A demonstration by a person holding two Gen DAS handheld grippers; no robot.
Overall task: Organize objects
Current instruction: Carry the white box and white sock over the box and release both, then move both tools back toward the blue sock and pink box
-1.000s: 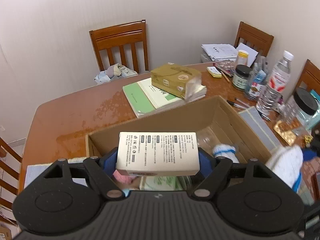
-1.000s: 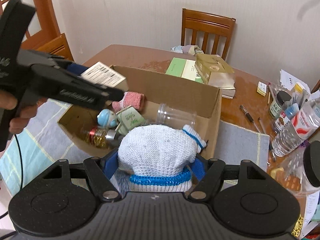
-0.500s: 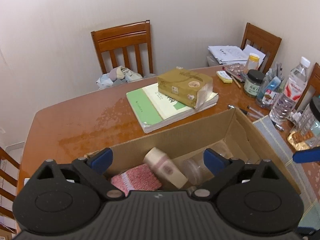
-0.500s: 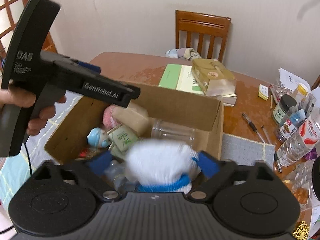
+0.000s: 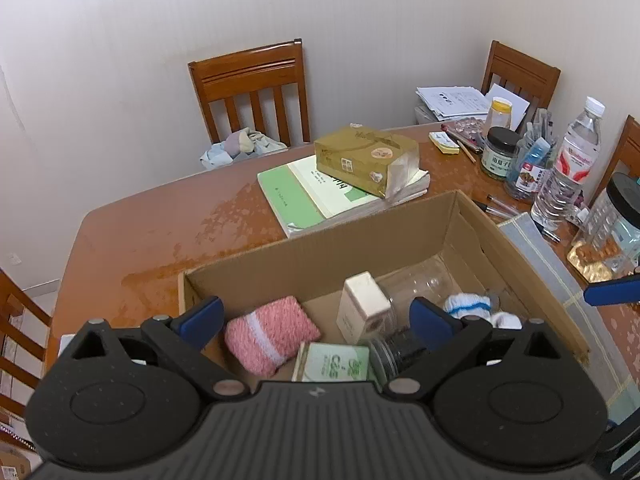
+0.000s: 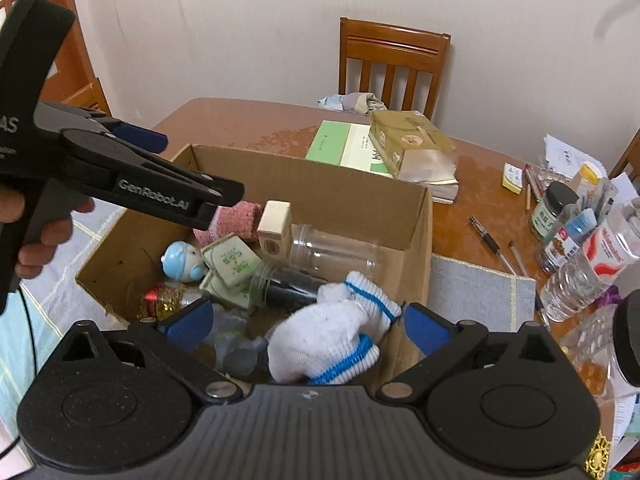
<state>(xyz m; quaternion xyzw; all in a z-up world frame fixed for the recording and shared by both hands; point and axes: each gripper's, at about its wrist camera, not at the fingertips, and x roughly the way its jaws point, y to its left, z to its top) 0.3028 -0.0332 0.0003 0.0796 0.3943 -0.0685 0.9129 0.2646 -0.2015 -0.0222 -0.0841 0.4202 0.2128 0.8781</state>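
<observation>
Left wrist view: left gripper [image 5: 316, 314] is seen over the open brown cardboard box [image 5: 320, 248], jaws spread wide after just opening, nothing between the pads. The cream rectangular carton [image 5: 362, 306] is seen inside the box, beside a pink knitted cloth [image 5: 270, 332]. Right gripper [image 6: 306, 322] likewise just opened, empty; the white knitted sock with blue bands [image 6: 332, 336] is noted lying in the box below it.
</observation>
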